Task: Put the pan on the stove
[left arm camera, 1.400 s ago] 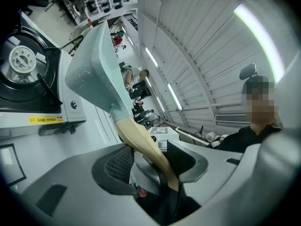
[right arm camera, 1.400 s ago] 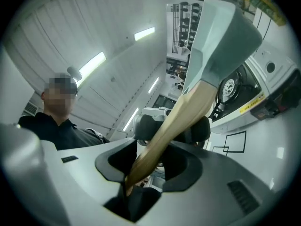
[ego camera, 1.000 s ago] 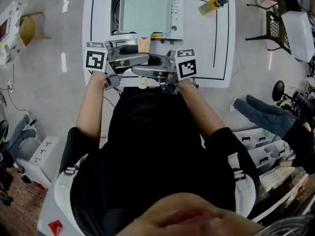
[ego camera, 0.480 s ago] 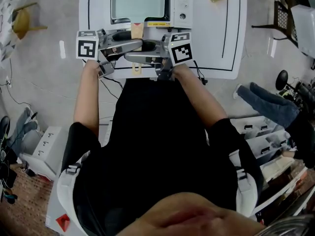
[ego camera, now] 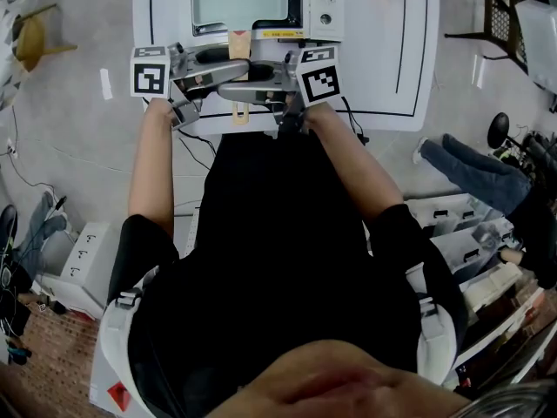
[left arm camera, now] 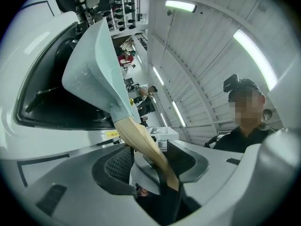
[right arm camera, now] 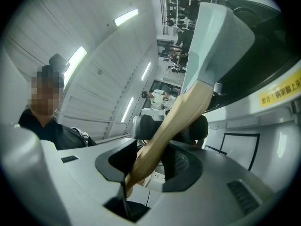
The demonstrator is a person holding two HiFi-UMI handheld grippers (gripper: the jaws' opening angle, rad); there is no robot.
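Wears a black short-sleeved top (ego camera: pixel 278 233) with white side panels. Carries grey left hand-held gripper (ego camera: pixel 237 66) and right hand-held gripper (ego camera: pixel 230 92), each with black-and-white marker cube (ego camera: pixel 148 70).

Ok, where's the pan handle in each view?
Head view: handle top centre, running straight up and down the picture.
Left gripper view: handle lower centre, slanting down to the right.
Right gripper view: handle centre, slanting down to the left.
Shared landmark: yellow label.
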